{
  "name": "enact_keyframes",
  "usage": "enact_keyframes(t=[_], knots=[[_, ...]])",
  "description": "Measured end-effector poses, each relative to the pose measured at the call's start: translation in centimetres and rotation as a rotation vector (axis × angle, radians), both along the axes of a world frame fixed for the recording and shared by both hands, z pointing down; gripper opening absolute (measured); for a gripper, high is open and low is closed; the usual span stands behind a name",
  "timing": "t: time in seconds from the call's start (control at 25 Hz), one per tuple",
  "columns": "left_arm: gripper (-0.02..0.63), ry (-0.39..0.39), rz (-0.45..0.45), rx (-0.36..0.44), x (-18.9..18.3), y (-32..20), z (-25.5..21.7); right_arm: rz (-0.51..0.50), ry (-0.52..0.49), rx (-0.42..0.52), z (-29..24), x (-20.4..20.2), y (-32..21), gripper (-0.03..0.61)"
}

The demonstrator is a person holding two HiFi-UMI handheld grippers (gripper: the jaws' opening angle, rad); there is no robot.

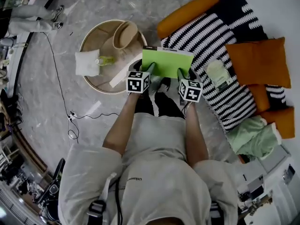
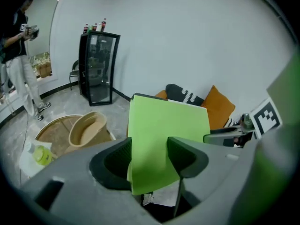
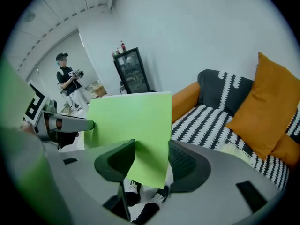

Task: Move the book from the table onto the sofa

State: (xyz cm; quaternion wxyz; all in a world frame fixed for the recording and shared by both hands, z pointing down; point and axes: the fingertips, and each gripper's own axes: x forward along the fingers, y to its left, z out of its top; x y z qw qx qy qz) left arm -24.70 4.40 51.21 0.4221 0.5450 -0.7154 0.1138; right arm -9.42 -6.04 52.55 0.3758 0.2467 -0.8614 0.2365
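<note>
I hold a bright green book (image 1: pixel 166 62) in the air in front of me, over the gap between the round table (image 1: pixel 89 36) and the sofa (image 1: pixel 220 36). My left gripper (image 1: pixel 149 70) is shut on the book's left near edge. My right gripper (image 1: pixel 183 74) is shut on its right near edge. In the left gripper view the book (image 2: pixel 166 130) stands upright between the dark jaws of the left gripper (image 2: pixel 150 158). The right gripper view shows the book (image 3: pixel 131 125) pinched the same way by the right gripper (image 3: pixel 152 161), with the striped sofa (image 3: pixel 211 121) beyond.
The table carries a tan basket (image 1: pixel 124 34), a white bag (image 1: pixel 86 62) and a green bottle (image 1: pixel 105 60). Orange cushions (image 1: pixel 260 62), a pale packet (image 1: pixel 219 74) and a green cloth (image 1: pixel 255 135) lie on the sofa. A cable (image 1: pixel 61 83) crosses the floor. A person (image 2: pixel 16 55) stands near a black fridge (image 2: pixel 98 69).
</note>
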Motion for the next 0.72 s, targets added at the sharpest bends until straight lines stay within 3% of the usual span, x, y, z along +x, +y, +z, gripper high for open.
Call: enact_keyframes(t=[0.28,0.72], knots=[[0.242,-0.032,0.194,0.059,5.2,-7.4,-3.5,0.184,-0.017,0.068,-3.8,6.7,-4.9,0.219],[0.242,-0.030,0.462,0.109,15.5,-13.6,-5.9,0.465,-0.034,0.119,-6.3,18.5,-6.3,0.219]])
